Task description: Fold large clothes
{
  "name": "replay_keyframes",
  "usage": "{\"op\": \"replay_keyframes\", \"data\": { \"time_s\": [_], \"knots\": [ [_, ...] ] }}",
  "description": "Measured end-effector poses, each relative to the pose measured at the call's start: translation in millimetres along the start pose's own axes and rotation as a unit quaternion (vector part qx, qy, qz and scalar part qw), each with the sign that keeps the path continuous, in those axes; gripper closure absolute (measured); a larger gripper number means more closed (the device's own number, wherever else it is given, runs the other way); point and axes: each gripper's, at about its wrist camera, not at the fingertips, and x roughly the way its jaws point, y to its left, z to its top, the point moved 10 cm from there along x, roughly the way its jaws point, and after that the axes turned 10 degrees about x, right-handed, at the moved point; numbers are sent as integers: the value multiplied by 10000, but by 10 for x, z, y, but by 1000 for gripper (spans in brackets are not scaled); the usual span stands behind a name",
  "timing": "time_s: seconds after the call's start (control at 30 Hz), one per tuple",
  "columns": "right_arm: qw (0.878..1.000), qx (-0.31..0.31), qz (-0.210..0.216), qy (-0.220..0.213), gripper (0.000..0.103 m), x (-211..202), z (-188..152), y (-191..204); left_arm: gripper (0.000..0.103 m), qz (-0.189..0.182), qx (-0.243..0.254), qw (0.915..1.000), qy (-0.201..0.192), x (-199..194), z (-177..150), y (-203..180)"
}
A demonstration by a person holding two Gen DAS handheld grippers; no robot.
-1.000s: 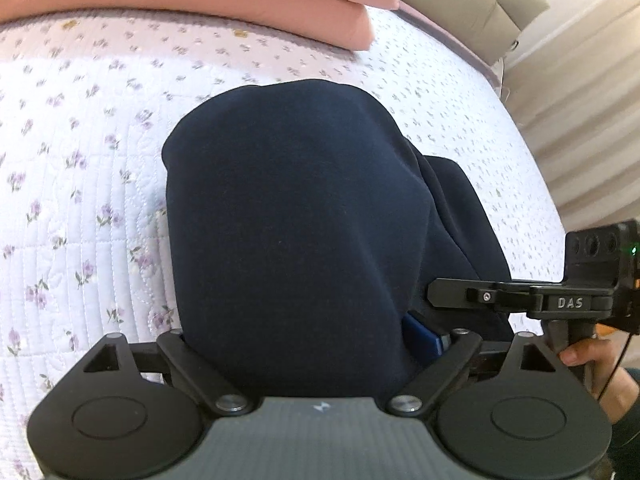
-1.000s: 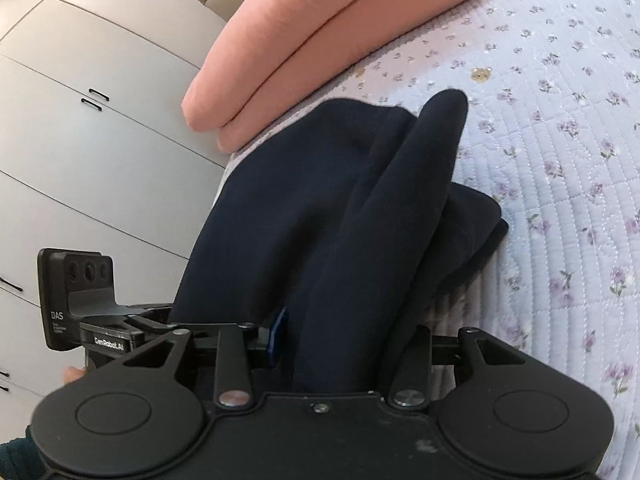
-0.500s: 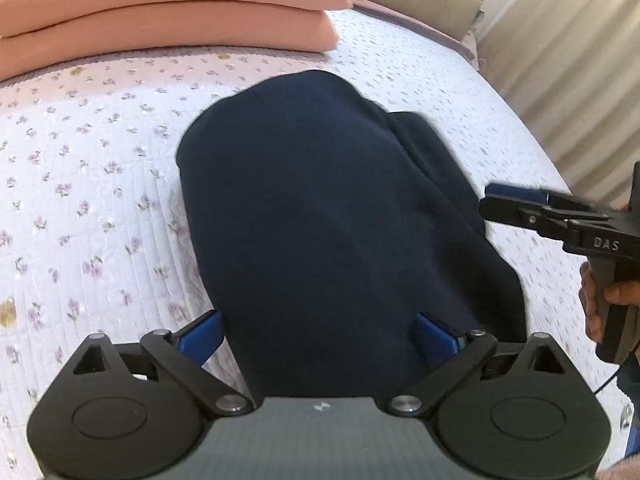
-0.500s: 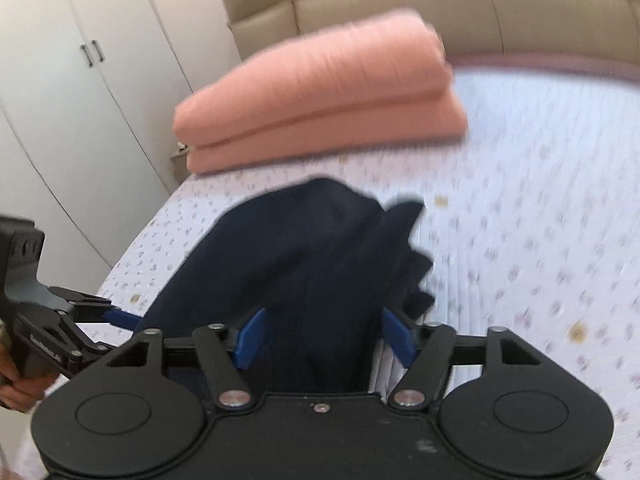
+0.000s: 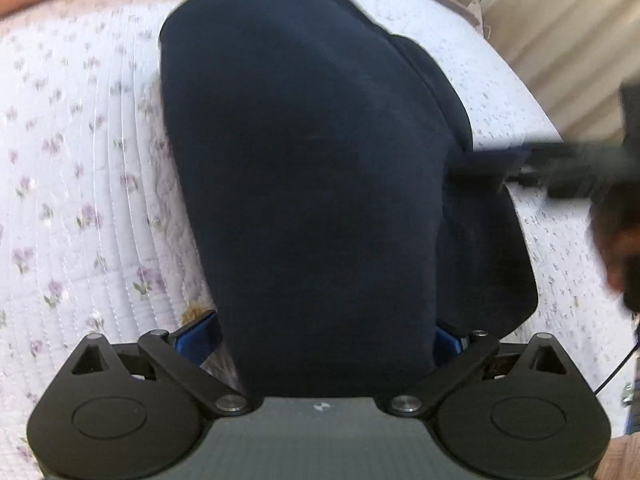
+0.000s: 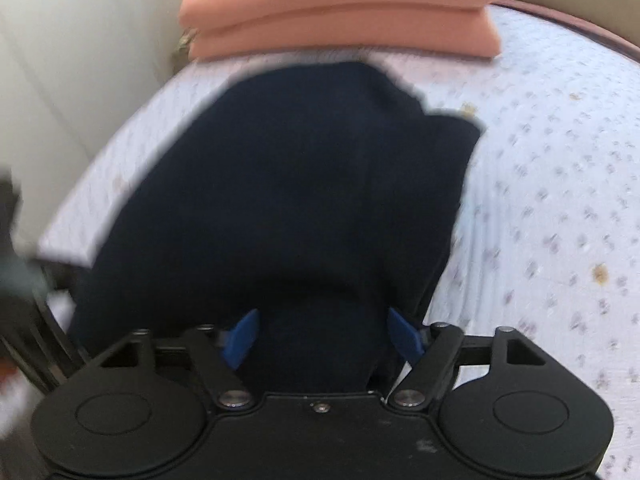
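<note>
Lying between each spread claw [image 5: 326, 340]: navy garment [image 5: 304, 168].

A navy garment [image 5: 304, 168] lies bunched on the floral quilted bedspread [image 5: 80, 168], its near end running between the wide-open left tongs [image 5: 320, 336], whose blue pads stand clear at either side. At right, blurred, the right tongs [image 5: 520, 168] hover over the garment's edge.

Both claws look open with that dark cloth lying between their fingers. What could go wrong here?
The navy garment still lies between the blue fingers of the left claw, so pulling back might snag it and undo the fold. The same goes for the right claw. A loose flap sticks out sideways on the quilt and could stay uneven.
</note>
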Motion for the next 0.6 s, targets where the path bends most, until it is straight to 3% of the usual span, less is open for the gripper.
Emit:
{"op": "replay_keyframes", "data": {
  "time_s": [0.13, 0.17, 0.27, 0.37, 0.53, 0.6],
  "knots": [
    [9919, 5, 804, -985, 2, -323, 754, 369, 0, -10, 53, 10000, 48, 28, -15, -31],
    [9917, 10, 871, -949, 2, -229, 897, 427, 0, -16, 93, 9999, 74, 46, -13, -72],
    [9977, 175, 502, -413, 2, 445, 1257, 436, 0, 46, 267, 9996, 108, 70, -33, -144],
    [9962, 728, 431, 187, 0, 1088, 1328, 267, 0, 74, 331, 9993, 124, 83, -103, -186],
    [9859, 1547, 619, -174, 0, 1271, 1445, 5, 3, -17, 575, 9980, 267, -23, -132, -328],
    [9847, 1678, 185, -426, 2, 1137, 1526, -151, 3, 81, 830, 9959, 339, -169, -155, -365]
  ]
}}
